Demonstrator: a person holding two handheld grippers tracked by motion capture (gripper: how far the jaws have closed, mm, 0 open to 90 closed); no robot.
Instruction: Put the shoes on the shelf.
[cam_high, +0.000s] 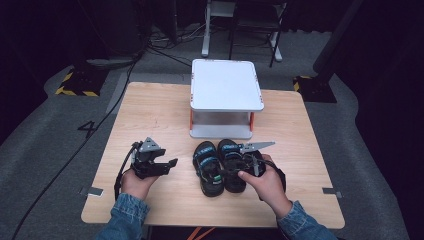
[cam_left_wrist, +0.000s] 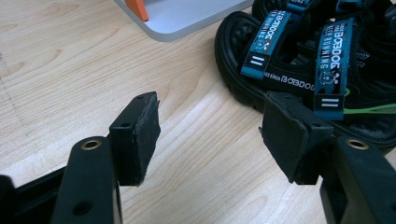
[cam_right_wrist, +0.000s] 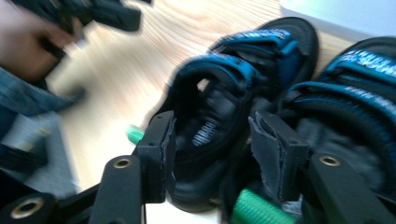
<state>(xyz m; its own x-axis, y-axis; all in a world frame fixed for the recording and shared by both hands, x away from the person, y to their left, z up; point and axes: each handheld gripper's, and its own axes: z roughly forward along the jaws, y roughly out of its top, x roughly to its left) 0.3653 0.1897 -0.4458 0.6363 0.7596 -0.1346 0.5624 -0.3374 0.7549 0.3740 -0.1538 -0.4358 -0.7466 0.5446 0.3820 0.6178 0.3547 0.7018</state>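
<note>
The right tongs (cam_right_wrist: 212, 144) straddled the left sandal's (cam_high: 207, 167) heel, not yet clenched; the left tongs (cam_left_wrist: 210, 135) hung released, so next would be closing and lifting.

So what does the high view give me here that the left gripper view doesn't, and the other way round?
High view alone: the whole white two-tier stand at the table's far side, both hands, and the right gripper at the heels of the two black sandals. Left gripper view alone: the "BOBDOG" lettering on the teal straps, and the left gripper's jaws standing open over bare wood. Both: the sandals, the wooden table and the stand's base with an orange leg.
</note>
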